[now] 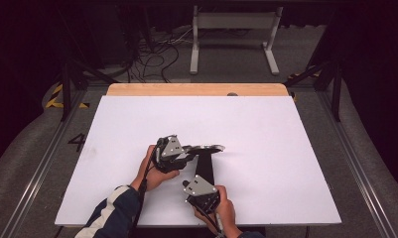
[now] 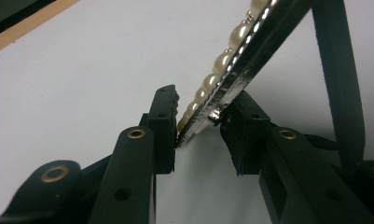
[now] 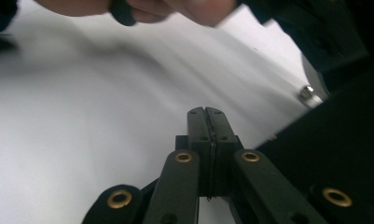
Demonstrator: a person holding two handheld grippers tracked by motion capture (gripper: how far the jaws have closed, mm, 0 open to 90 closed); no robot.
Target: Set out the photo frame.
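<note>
A round flat disc (image 1: 206, 148) with a shiny rim hangs just above the white table (image 1: 266, 129). A wide black strip (image 1: 205, 168) runs from it toward me. My left gripper (image 1: 190, 151) comes at the disc from the left. In the left gripper view the disc's edge (image 2: 243, 49), lined with pearls (image 2: 222, 60), slants between the two pads (image 2: 168, 116) and touches both; the left gripper (image 2: 198, 123) is shut on it. The black strip (image 2: 338, 70) hangs to the right. My right gripper (image 1: 196, 181) lies at the strip's near end. Its jaws (image 3: 205, 112) are shut pad to pad, beside the black strip (image 3: 343, 140).
A bare wooden band (image 1: 196, 89) edges the table's far side. Beyond it a white metal frame (image 1: 233, 29) and loose cables (image 1: 157, 54) sit on the floor. The person's left hand (image 3: 175, 9) shows at the top of the right gripper view.
</note>
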